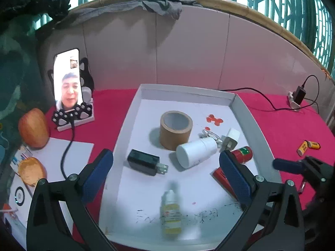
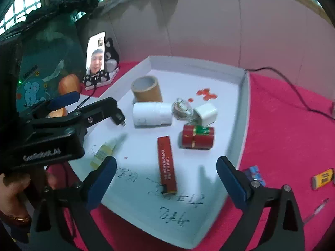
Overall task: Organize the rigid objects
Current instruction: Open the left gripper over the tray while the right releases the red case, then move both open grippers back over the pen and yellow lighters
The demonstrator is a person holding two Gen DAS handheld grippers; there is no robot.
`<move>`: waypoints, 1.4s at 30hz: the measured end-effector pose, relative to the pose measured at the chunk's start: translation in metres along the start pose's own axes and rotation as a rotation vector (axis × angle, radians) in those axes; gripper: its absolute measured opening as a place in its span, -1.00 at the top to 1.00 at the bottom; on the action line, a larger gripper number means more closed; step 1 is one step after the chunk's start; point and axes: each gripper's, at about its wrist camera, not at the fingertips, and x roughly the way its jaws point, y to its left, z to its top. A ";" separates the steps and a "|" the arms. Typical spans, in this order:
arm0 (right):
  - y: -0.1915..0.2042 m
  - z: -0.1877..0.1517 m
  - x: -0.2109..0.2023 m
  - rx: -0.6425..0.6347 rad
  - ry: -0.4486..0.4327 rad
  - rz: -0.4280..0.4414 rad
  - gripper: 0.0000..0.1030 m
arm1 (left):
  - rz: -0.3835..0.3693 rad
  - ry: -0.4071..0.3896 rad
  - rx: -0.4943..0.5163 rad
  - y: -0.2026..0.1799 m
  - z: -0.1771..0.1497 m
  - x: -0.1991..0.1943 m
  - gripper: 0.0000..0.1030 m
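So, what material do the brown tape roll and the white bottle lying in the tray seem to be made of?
The brown tape roll looks like matte paper or kraft tape on a cardboard core, judging by its dull tan surface; a plastic film cannot be ruled out. The white bottle looks like smooth opaque plastic with a faint sheen.

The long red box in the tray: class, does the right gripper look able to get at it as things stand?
Probably yes. The long red box lies flat on the tray floor, just ahead of the open right gripper, with nothing between its fingers. The red can sits apart, farther back.
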 end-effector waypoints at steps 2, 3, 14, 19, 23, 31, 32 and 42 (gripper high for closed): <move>-0.003 0.000 -0.006 0.011 -0.023 -0.007 -0.94 | 0.013 -0.005 -0.003 -0.001 0.000 -0.001 -0.99; -0.005 0.000 -0.010 0.017 -0.036 -0.010 -1.00 | 0.016 -0.005 -0.003 -0.001 0.000 -0.001 -0.99; -0.024 -0.003 -0.033 0.078 -0.102 -0.079 -1.00 | 0.063 -0.050 0.017 -0.012 0.001 -0.012 -0.99; -0.044 -0.003 -0.049 0.132 -0.151 -0.123 -1.00 | 0.069 -0.079 0.027 -0.021 0.002 -0.018 -0.99; -0.062 -0.005 -0.061 0.178 -0.180 -0.148 -1.00 | 0.062 -0.086 0.049 -0.031 0.002 -0.021 -0.99; -0.097 -0.013 -0.085 0.270 -0.241 -0.221 -1.00 | 0.064 -0.105 0.068 -0.043 0.002 -0.027 -0.99; -0.099 -0.014 -0.087 0.274 -0.244 -0.231 -1.00 | 0.060 -0.107 0.070 -0.045 0.002 -0.028 -0.99; -0.115 -0.029 -0.103 0.281 -0.278 -0.313 -1.00 | 0.091 -0.097 0.123 -0.073 0.000 -0.032 -0.99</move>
